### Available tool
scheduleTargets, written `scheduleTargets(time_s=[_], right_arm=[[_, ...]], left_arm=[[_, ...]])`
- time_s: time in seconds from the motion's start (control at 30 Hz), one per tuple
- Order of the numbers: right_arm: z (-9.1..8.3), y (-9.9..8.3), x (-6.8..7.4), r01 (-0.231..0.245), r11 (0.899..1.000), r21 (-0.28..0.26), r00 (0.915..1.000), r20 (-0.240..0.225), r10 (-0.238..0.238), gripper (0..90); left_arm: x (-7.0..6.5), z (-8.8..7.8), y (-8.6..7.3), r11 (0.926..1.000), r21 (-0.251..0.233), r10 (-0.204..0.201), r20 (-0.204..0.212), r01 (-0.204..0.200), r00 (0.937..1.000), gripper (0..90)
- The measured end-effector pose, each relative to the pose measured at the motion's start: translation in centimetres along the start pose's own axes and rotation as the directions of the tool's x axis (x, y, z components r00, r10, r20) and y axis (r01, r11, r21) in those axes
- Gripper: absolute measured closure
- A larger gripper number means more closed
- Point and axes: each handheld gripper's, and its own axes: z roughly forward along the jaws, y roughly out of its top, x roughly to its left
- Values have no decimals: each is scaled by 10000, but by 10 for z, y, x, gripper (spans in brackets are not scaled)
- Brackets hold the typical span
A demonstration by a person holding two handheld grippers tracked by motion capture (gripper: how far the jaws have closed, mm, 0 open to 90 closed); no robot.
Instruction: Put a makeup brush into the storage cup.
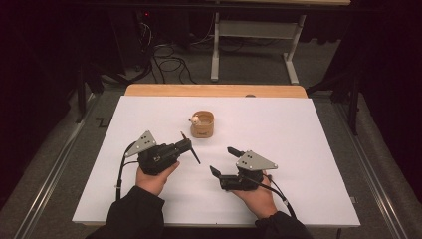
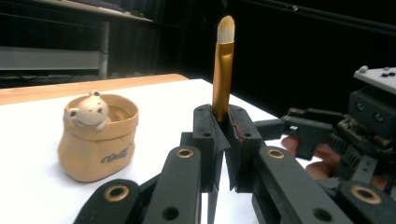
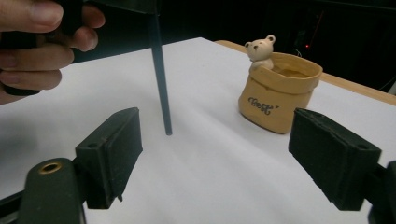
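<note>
From above, you have two grippers over one white table point(image 1: 298, 199). Your left gripper point(image 1: 189, 146) is clamped on one makeup brush point(image 1: 191, 149), which crosses its jaws with a dark handle running down toward the table. One tan pot with a bear figure point(image 1: 202, 124) stands just beyond that gripper's tip. Your right gripper point(image 1: 224, 161) sits beside the left one with its jaws spread wide and nothing between them.

In the left gripper view, the jaws are pressed tight on the single brush point(image 2: 222, 70); its gold ferrule and pale bristles rise straight above them. The pot point(image 2: 99, 137) stands to their left, your right gripper point(image 2: 299, 133) to their right.

In the right gripper view, the two pads stand far apart. The brush handle point(image 3: 161, 84) comes down ahead of the left pad, its tip at the table. The pot point(image 3: 279, 91) stands ahead, near the right pad.
</note>
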Motion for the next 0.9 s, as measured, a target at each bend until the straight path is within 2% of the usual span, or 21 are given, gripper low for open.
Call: scheduleTargets(time_s=[0.27,0.6,0.9], right_arm=[[-10,3,-13,-237,9996,-183,9993,268,242,111],[-21,4,-27,-555,9981,-258,9964,625,570,9],[-31,4,-38,-694,9970,-329,9933,899,721,6]], left_arm=[[4,-6,3,9991,124,400,-483,-394,9980,838],[9,-11,5,9967,296,780,-873,-757,9931,838],[16,-18,7,9968,276,773,-1217,-744,9895,838]])
